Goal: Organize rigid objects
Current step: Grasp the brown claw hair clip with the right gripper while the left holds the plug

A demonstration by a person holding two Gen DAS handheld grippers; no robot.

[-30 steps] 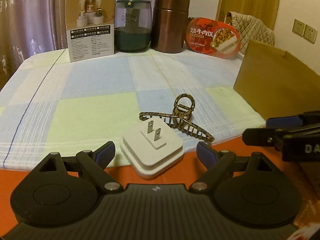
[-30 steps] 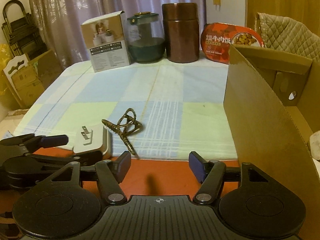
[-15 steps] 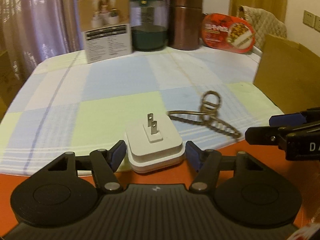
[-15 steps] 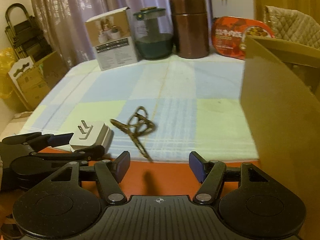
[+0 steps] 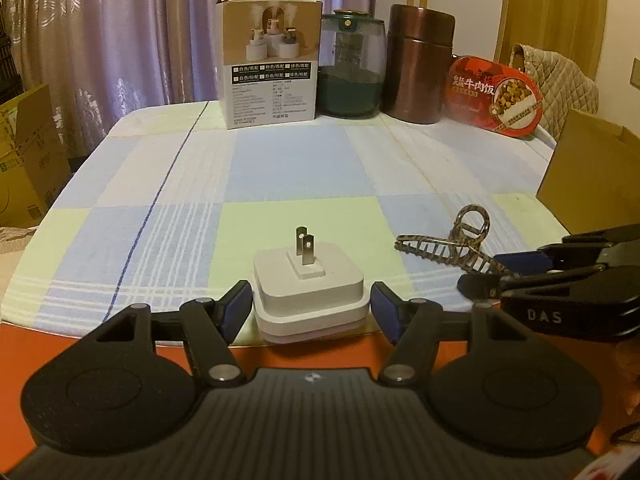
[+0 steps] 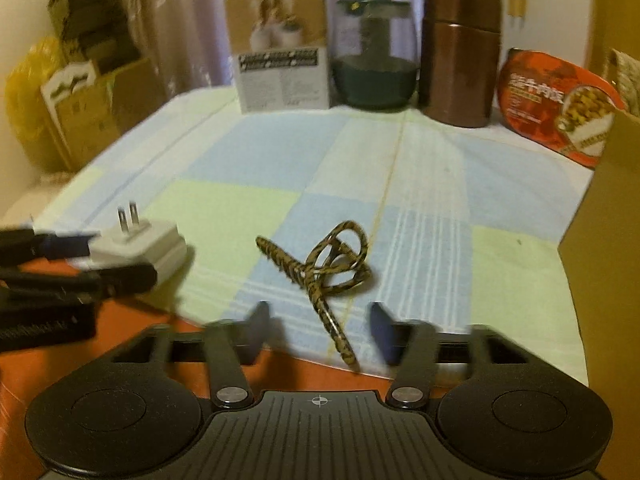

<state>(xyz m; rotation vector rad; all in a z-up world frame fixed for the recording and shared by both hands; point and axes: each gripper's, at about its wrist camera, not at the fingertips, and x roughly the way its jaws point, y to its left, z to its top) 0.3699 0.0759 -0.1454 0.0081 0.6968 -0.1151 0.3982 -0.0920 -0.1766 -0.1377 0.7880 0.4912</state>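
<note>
While the left gripper (image 5: 311, 309) clamps the white plug adapter (image 5: 309, 285) on both sides, its 2 prongs stand upright. The right gripper (image 6: 320, 334), jaws just closing, straddles the hair claw (image 6: 322, 270) without pressing it.

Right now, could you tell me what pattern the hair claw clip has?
The hair claw clip has a brown-and-black tortoiseshell pattern, sharpest in the left wrist view.
</note>
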